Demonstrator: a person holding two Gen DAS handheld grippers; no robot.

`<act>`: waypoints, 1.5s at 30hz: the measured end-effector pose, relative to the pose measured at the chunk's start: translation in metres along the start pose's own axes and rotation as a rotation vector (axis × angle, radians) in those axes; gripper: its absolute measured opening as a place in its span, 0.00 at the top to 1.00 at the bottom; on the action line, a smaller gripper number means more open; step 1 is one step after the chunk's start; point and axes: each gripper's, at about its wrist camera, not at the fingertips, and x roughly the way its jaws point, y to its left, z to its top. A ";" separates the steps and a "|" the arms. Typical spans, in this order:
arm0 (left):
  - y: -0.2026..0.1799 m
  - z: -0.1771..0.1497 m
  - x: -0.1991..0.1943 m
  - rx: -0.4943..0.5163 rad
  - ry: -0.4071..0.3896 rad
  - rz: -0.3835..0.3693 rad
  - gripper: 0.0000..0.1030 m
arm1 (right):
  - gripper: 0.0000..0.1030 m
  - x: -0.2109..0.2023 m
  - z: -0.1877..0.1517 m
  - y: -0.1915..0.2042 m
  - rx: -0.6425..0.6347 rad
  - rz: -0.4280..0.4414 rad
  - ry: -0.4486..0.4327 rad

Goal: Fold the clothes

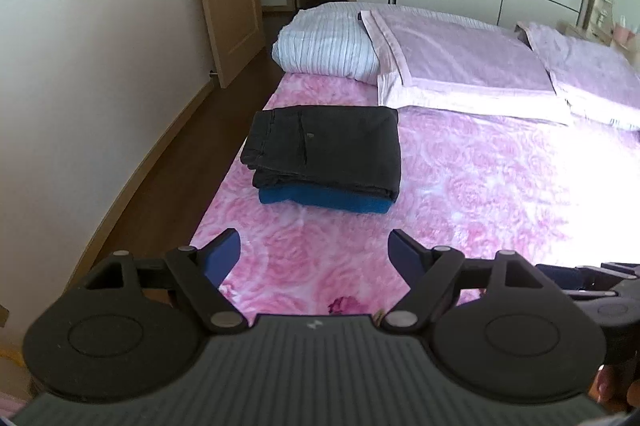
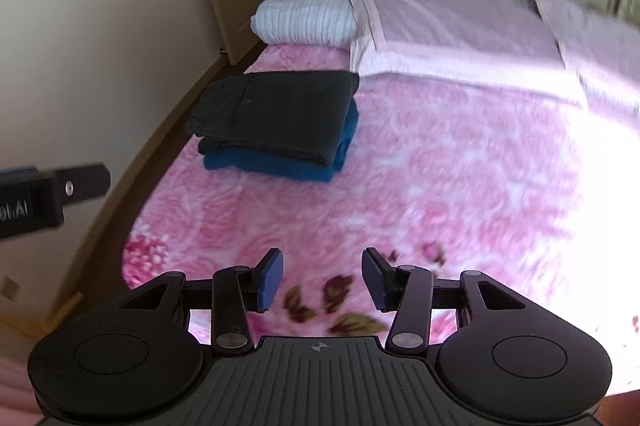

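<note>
Ahead, folded clothes (image 1: 326, 155) lie well beyond both empty, open hand-held grippers (image 1: 314, 258) (image 2: 322, 280).

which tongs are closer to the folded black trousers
Left, though not by much. The left tongs hang open just short of the black trousers; the right tongs sit farther back and to their right.

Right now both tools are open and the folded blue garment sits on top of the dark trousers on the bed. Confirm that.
Not quite. The order is reversed: the dark trousers lie on top of the blue garment, as the left wrist view shows. Both the left tool and right tool are open, above the bed.
</note>
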 end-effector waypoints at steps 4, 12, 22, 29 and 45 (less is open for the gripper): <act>0.007 -0.001 0.001 0.034 0.015 0.003 0.24 | 0.54 0.010 0.001 0.012 0.048 -0.015 0.037; 0.038 0.005 0.018 0.063 0.030 -0.020 0.24 | 0.54 0.025 0.004 0.047 0.072 -0.029 0.057; 0.066 0.003 0.043 0.060 0.083 -0.065 0.24 | 0.54 0.048 0.005 0.074 0.105 -0.054 0.097; 0.075 0.001 0.055 0.069 0.100 -0.067 0.24 | 0.54 0.061 0.007 0.085 0.099 -0.081 0.122; 0.075 0.007 0.085 0.074 0.124 -0.068 0.24 | 0.54 0.083 0.023 0.087 0.080 -0.098 0.126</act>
